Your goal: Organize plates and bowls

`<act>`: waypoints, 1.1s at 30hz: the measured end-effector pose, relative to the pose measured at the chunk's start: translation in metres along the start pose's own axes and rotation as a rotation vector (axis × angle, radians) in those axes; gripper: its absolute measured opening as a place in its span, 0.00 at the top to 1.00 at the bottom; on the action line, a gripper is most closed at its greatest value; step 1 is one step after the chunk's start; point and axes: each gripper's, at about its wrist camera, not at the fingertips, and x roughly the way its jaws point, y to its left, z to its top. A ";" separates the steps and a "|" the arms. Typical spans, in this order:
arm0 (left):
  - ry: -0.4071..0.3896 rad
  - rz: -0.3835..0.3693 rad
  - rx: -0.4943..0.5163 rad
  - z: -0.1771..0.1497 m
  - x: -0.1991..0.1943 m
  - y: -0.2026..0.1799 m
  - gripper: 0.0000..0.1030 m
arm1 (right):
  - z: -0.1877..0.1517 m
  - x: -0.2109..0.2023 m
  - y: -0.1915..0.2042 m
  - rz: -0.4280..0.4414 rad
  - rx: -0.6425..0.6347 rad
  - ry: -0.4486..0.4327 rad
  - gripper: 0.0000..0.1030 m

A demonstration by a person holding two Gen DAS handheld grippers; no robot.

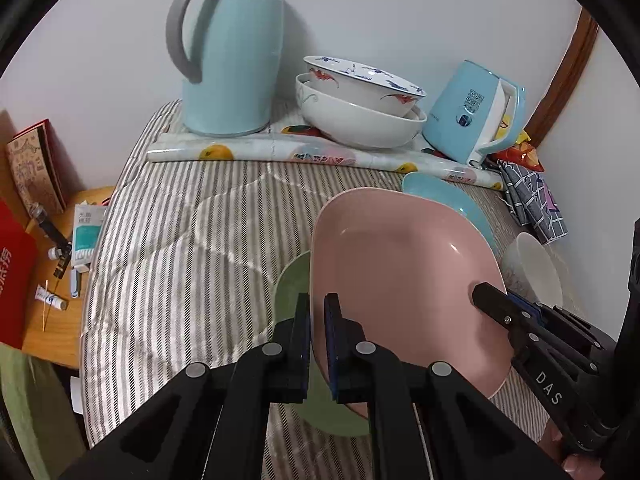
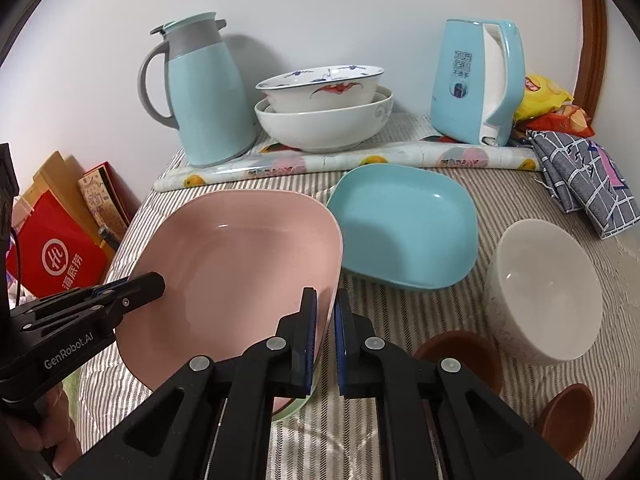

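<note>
we have the pink plate [image 2: 240, 264] gripped on two opposite rims: the left gripper [image 1: 317, 344] is clamped on its near-left edge, the right gripper [image 2: 325, 340] clamped on its right edge, pads pressed thin on the rim in both wrist views. two grips on opposite sides make sense for a wide shallow dish, we judge: one pinch alone would let it swing. the plate is tilted and appears lifted clear of the striped cloth [image 1: 180, 240], directly over a green plate [image 1: 292, 280], which shows only as a crescent beneath it; we judge the pink one is either coming off that plate or being carried to a stack, and we cannot tell which. the blue plate [image 2: 404, 228] lies flat just behind, and the white bowl [image 2: 548, 292] stands to the right of it, apart. two larger bowls [image 2: 324, 112] already sit nested at the back between the thermos jug [image 2: 204, 92] and the kettle [image 2: 476, 80], a likely sign that the sorting is by kind. hard to make out: two brown dishes [image 2: 564, 416] at the lower right are cut off by the right gripper's body, so their shape is unclear; whether pink touches green underneath is hidden; only a sliver of the person's hand [image 2: 44, 420] shows.
</note>
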 end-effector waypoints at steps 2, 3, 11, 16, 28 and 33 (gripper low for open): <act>0.005 -0.001 -0.008 -0.003 0.000 0.002 0.93 | -0.003 0.002 0.002 0.003 -0.006 0.008 0.92; 0.007 -0.004 -0.011 -0.006 0.001 0.004 0.93 | -0.004 0.003 0.003 0.002 -0.011 0.010 0.92; 0.024 0.003 -0.013 -0.016 0.006 0.008 0.93 | -0.012 0.014 0.007 -0.009 -0.020 0.029 0.92; 0.031 0.005 -0.010 -0.018 0.010 0.008 0.93 | -0.014 0.020 0.007 -0.019 -0.029 0.044 0.92; 0.052 0.005 -0.008 -0.024 0.014 0.006 0.93 | -0.021 0.027 0.006 -0.026 -0.038 0.069 0.90; 0.058 0.013 -0.008 -0.023 0.011 0.005 0.91 | -0.023 0.026 0.006 -0.023 -0.048 0.077 0.90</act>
